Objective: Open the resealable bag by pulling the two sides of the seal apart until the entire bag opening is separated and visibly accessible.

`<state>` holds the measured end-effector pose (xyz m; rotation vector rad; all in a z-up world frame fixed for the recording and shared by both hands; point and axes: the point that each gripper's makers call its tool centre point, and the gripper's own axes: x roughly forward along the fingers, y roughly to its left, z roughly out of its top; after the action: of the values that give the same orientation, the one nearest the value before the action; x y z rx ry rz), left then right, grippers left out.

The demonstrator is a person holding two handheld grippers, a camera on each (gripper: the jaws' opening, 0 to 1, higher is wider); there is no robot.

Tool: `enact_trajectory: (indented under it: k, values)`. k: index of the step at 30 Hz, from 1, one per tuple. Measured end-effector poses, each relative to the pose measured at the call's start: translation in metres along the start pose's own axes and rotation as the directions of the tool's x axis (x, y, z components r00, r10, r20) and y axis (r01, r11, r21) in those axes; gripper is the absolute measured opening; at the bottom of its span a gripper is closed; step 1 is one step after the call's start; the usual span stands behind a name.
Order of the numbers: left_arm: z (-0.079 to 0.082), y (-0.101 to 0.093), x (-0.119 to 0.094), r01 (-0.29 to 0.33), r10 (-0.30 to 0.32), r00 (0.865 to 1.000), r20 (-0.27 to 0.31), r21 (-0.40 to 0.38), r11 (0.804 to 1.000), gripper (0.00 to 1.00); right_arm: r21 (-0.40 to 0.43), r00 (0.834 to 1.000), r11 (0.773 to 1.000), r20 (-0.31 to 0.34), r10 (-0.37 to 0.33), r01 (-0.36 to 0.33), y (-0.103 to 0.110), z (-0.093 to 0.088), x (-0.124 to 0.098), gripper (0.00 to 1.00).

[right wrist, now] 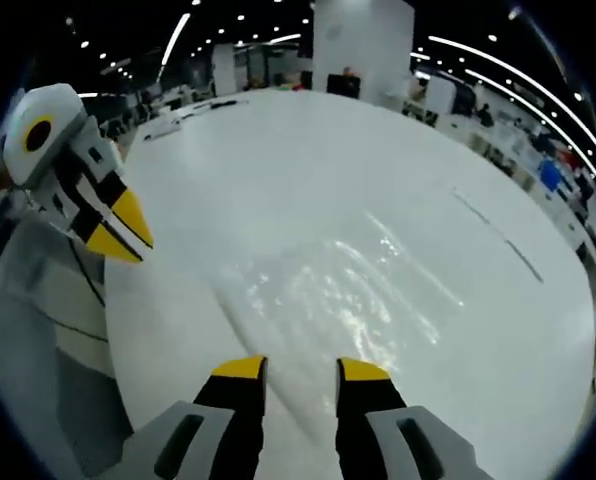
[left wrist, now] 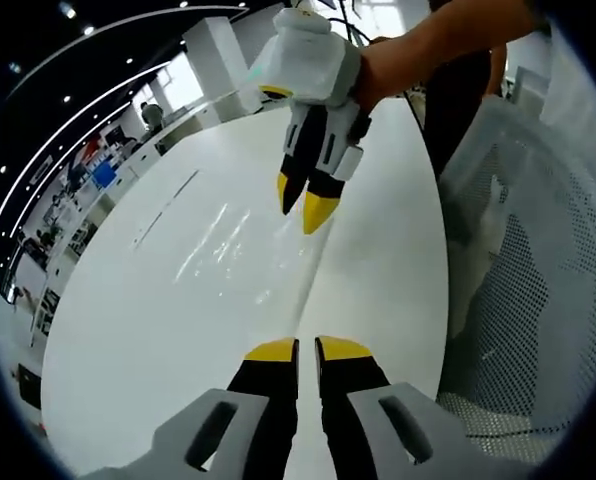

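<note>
The table [left wrist: 128, 330] was white and glossy, in a big hall with ceiling lights and shelves far behind it. A mesh chair [left wrist: 538, 260] stood just beside the table in the left gripper view.

The bag [right wrist: 348, 290] lay flat on the table, between the two grippers. It was clear plastic, very hard to see; mostly it showed as wrinkled shine on the white top. In the left gripper view one long straight edge [left wrist: 313, 265] of it ran from near the left gripper [left wrist: 307, 349] toward the right gripper [left wrist: 305, 205]. I could not tell if this edge was the seal, and I could not tell if the bag was already open.

The bag seemed thin, light, soft and slippery, so it would probably slide on the smooth table and slip from a weak hold. The best place to take it is, I think, at the two lips of the seal, one lip in each gripper.

The left gripper's jaws were almost closed, with a narrow gap, holding nothing I could see. The right gripper's [right wrist: 302, 370] jaws stood apart and empty in its own view, above the bag.
</note>
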<state>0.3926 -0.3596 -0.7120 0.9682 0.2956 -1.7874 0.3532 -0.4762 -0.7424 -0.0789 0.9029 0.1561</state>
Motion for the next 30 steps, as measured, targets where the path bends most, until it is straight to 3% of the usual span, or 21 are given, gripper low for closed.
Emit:
enact_trajectory:
  k: [6, 13, 22, 30]
  values:
    - [0.0, 0.003, -0.001, -0.006, 0.006, 1.0, 0.001, -0.008, 1.0, 0.05, 0.063, 0.998, 0.998, 0.066, -0.008, 0.004, -0.005, 0.006, -0.014, 0.34]
    - [0.001, 0.006, -0.001, -0.014, 0.014, 1.0, 0.001, -0.056, 0.998, 0.15, 0.089, 0.991, 0.996, 0.133, -0.017, 0.006, -0.006, 0.005, -0.031, 0.5]
    - [-0.002, 0.004, -0.004, -0.009, 0.01, 1.0, 0.006, -0.115, 0.993, 0.26, 0.127, 0.982, 0.992, 0.186, -0.032, 0.008, 0.0, -0.006, -0.045, 0.56]
    - [-0.008, 0.005, -0.009, -0.016, 0.018, 1.0, 0.011, -0.171, 0.985, 0.37, 0.167, 0.971, 0.986, 0.232, -0.058, 0.019, 0.002, -0.009, -0.055, 0.69]
